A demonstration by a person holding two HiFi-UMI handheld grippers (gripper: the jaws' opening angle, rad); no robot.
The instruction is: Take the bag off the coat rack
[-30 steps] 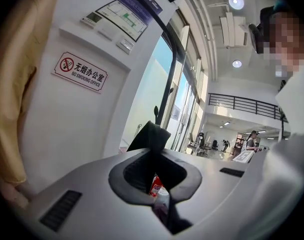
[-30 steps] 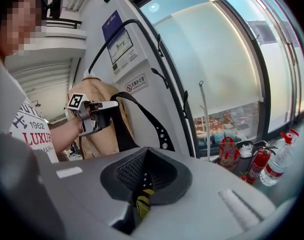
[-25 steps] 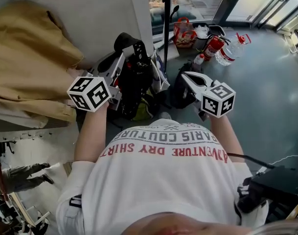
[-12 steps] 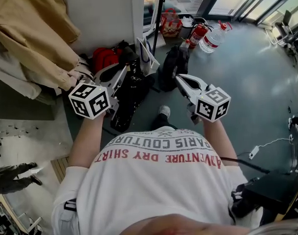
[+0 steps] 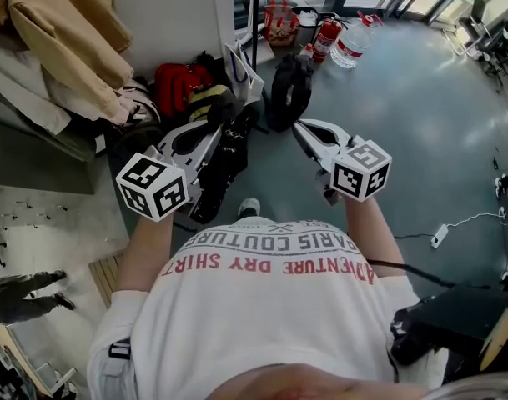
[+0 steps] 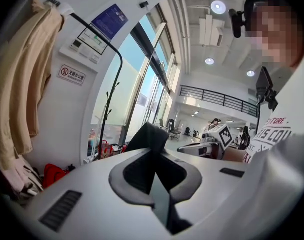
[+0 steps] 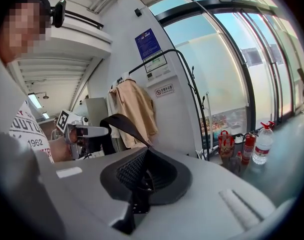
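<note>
The black bag point(image 5: 223, 163) hangs below my left gripper point(image 5: 223, 122), off the coat rack pole point(image 5: 255, 7). That gripper is shut on the bag's strap point(image 6: 149, 136), which sticks up out of the closed jaws in the left gripper view. My right gripper point(image 5: 297, 127) is level with it, a hand's width to the right. In the right gripper view its jaws point(image 7: 144, 156) pinch a black strap point(image 7: 119, 123) that runs up and left toward the other gripper. The rack pole point(image 7: 194, 109) stands by the window.
Beige coats point(image 5: 66, 32) hang on the wall at the left. On the floor by the rack lie a red bag point(image 5: 174, 82), a white paper bag point(image 5: 241, 69) and a dark bag point(image 5: 289, 90). Farther off stand a red shopping bag point(image 5: 279, 19), a fire extinguisher point(image 5: 324, 36) and a water bottle point(image 5: 354, 44).
Both grippers and the bag have drawn back from the wall and the rack. More of the floor and the things at the rack's foot now show beyond them.
</note>
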